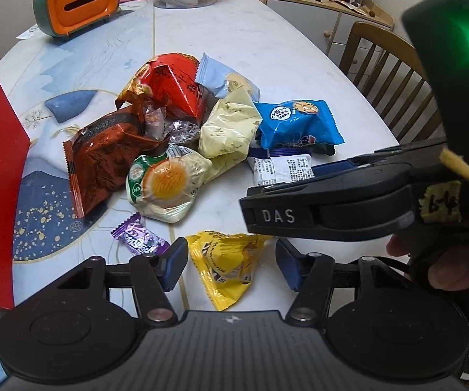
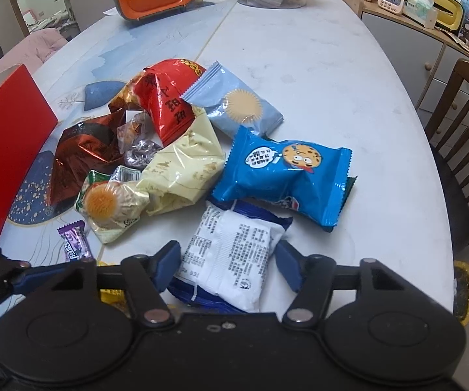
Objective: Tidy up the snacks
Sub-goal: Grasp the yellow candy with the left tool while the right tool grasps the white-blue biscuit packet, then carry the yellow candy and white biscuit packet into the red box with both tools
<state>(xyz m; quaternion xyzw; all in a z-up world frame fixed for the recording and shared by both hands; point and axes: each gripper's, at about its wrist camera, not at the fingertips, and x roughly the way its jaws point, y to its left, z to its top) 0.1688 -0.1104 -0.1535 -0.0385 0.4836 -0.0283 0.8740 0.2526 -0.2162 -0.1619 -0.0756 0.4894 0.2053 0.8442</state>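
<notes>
Left gripper (image 1: 231,267): jaws spread, straddling the yellow crinkled plastic snack packet (image 1: 226,268); nothing is pinched yet.
Right gripper (image 2: 226,265): jaws spread on either side of the white matte printed sachet (image 2: 231,260); contact with the pads cannot be told.
Yellow packet: lies flat on the table, apart from the pile; judged light, puffy and slippery; best taken across the bulged middle, not the thin sealed corner.
White sachet: rests on a dark blue foil wrapper (image 2: 254,215); soft, pillowy, easily crushed; a mid-body grip is advised, and the wrapper beneath may be dragged along.
Heap: glossy red foil pouch (image 2: 166,104), brown metallic foil bag (image 2: 81,159), cream crinkled film bag (image 2: 185,163), pale blue serrated-edge packet (image 2: 234,101), bright blue cartoon cookie pack (image 2: 283,176), clear-wrapped round pastry with an orange centre (image 2: 107,205); all overlapping and likely to shift when one is drawn out.
Small item: purple twist-wrapped candy (image 2: 74,241), just beside the pastry; tiny and stiff, and a narrow pinch is needed.
Receptacle: red cardboard box (image 2: 3,156) at the left table edge, judged the likely destination.
Surface: white marble-look table with blue painted motifs (image 2: 299,65); smooth, so packets are expected to slide.
Progress: judged barely begun.
</notes>
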